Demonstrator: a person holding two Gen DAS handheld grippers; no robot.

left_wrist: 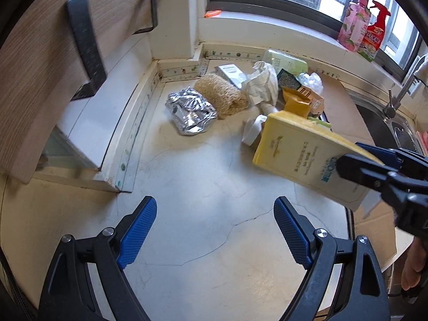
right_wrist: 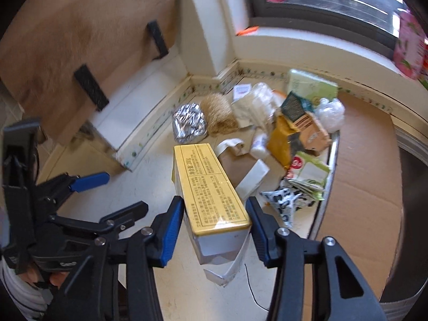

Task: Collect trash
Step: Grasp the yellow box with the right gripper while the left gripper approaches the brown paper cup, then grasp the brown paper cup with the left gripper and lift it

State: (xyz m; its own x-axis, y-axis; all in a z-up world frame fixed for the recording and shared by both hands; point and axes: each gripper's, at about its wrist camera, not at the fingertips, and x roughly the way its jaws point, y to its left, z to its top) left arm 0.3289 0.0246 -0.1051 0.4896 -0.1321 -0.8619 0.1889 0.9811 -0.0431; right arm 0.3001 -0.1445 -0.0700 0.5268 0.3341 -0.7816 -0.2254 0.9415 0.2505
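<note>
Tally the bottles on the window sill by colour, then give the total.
Pink pump bottle: 1
Red spray bottle: 1
Total: 2

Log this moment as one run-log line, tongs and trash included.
right tongs: shut on yellow box, lifted off counter | left tongs: open, nothing between them | foil wrapper: on counter
</note>
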